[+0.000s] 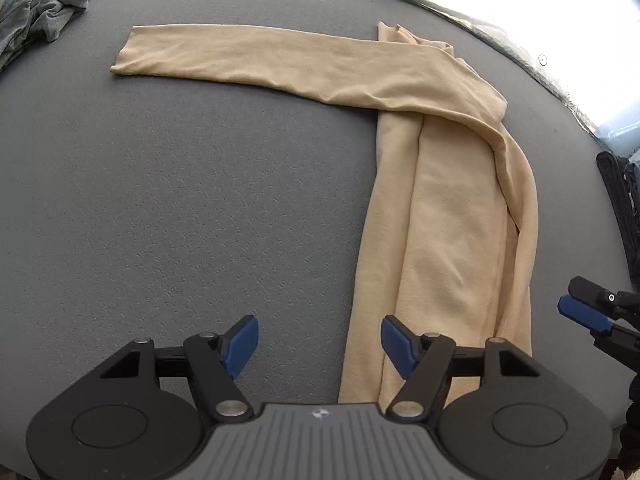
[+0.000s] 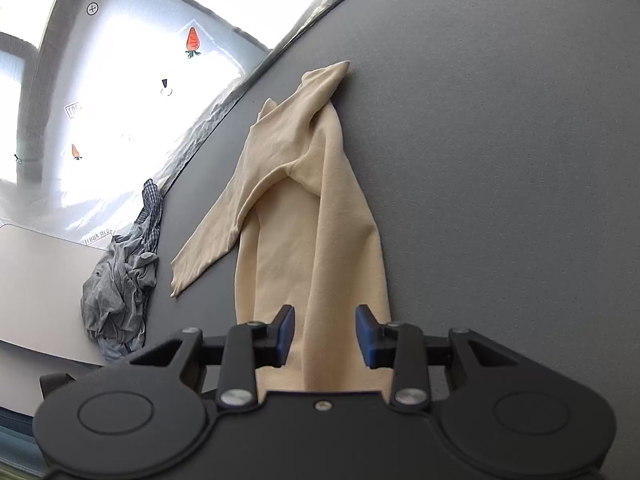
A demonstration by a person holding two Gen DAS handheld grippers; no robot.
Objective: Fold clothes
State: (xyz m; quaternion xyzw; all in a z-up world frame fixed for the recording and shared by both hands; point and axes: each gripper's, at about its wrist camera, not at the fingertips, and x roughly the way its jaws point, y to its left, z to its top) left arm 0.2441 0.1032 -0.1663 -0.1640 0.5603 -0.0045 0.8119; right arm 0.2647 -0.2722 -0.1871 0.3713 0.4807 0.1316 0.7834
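Now your left tool (image 1: 319,346) hangs wide open above the grey tabletop (image 1: 180,200), its right blue pad at the near edge of the beige long-sleeved top (image 1: 452,220), gripping nothing. That top lies folded into a narrow strip running away from you, 1 sleeve (image 1: 248,58) stretched flat to the left. Your right tool (image 2: 325,335) is parted too, its 2 pads either side of the top's near end, not closed on it. Crumpled grey and checked clothes (image 2: 120,280) sit at the tabletop's far left edge.
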